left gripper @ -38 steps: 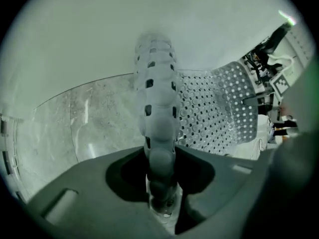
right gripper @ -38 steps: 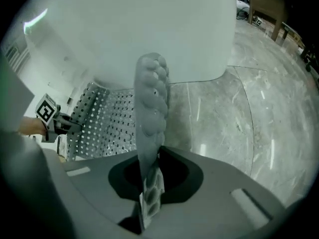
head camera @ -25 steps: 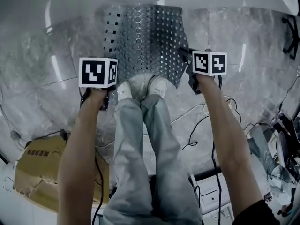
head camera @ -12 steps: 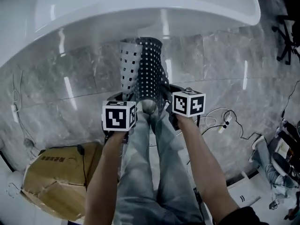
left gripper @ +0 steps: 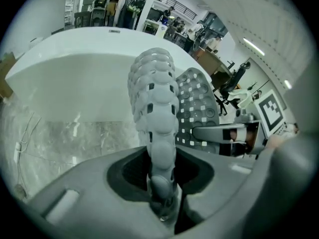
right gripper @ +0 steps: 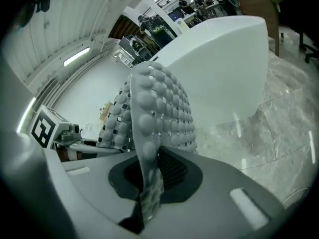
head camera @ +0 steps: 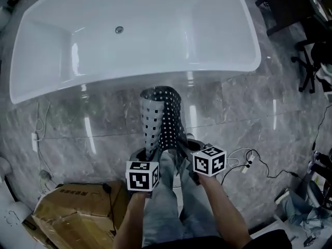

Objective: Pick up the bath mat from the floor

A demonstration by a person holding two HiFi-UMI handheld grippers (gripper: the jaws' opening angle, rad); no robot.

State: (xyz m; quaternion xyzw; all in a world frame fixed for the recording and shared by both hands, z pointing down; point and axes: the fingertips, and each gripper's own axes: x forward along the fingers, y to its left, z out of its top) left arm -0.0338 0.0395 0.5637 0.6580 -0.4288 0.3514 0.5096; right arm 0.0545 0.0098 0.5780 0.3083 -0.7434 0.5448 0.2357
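The bath mat (head camera: 160, 117) is grey, knobbly and full of square holes. It hangs from both grippers, curled into a narrow arch in front of the person's legs (head camera: 171, 206). My left gripper (head camera: 140, 153) is shut on the mat's left corner, and the mat edge (left gripper: 155, 128) runs up from between the jaws of the left gripper (left gripper: 162, 205). My right gripper (head camera: 190, 143) is shut on the other corner. The mat (right gripper: 162, 108) rises out of the right gripper (right gripper: 148, 195) in its own view. The two grippers are close together.
A white bathtub (head camera: 135, 40) lies across the far side on the marble floor (head camera: 270, 113). A cardboard box (head camera: 72, 211) sits at the lower left. Cables (head camera: 251, 160) trail at the right, and a chair base (head camera: 311, 61) stands at the far right.
Both grippers have risen and drawn together, with the mat still held. The mat has gone from spread flat to a narrow hanging curl. The whole bathtub has come into view.
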